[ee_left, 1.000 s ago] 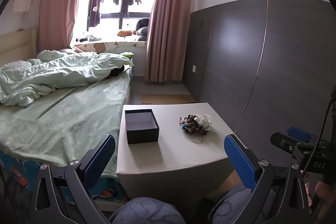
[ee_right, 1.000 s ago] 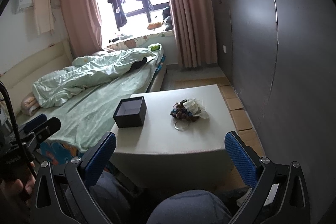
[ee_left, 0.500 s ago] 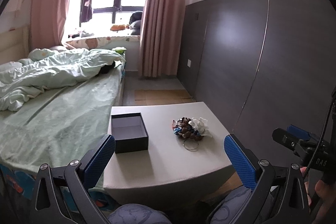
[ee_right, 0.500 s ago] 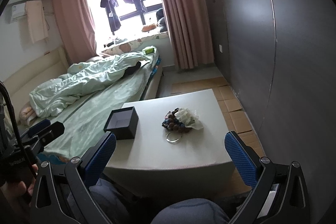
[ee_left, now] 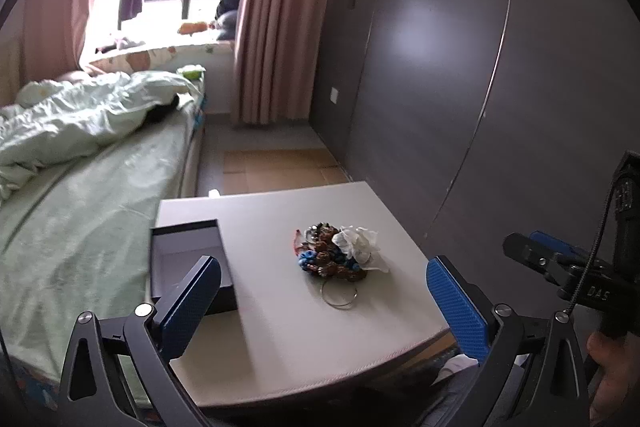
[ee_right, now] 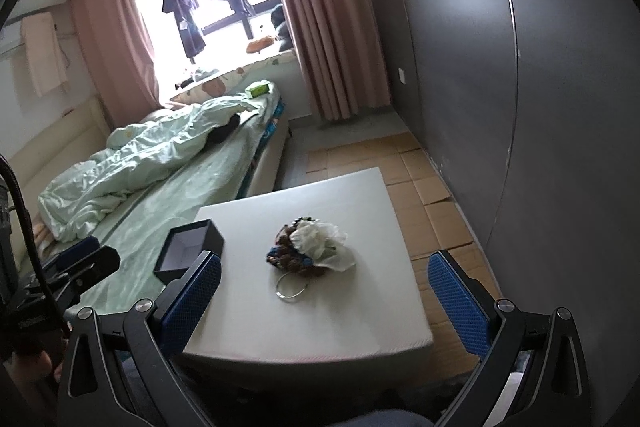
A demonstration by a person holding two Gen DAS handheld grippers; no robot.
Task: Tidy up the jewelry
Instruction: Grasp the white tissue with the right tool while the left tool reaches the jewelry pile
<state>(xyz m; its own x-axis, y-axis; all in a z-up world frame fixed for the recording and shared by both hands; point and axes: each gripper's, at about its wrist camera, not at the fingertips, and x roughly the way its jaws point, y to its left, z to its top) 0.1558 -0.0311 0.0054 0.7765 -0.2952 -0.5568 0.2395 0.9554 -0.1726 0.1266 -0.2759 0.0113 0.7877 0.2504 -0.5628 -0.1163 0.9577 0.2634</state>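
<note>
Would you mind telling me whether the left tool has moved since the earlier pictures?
Yes: the left tool has advanced toward the table, whose jewelry pile now looms larger.

On the bench (ee_left: 280, 339) an open box (ee_left: 188, 263) sits at the left edge, nearest the bed (ee_left: 80, 227). A heap of jewelry (ee_left: 336, 255) lies to the right of it, well apart, near the middle. A ring (ee_left: 339, 294) lies on the near side of the heap, touching it. The wall (ee_left: 500, 87) runs along the right, the window (ee_right: 224, 27) far behind
</note>
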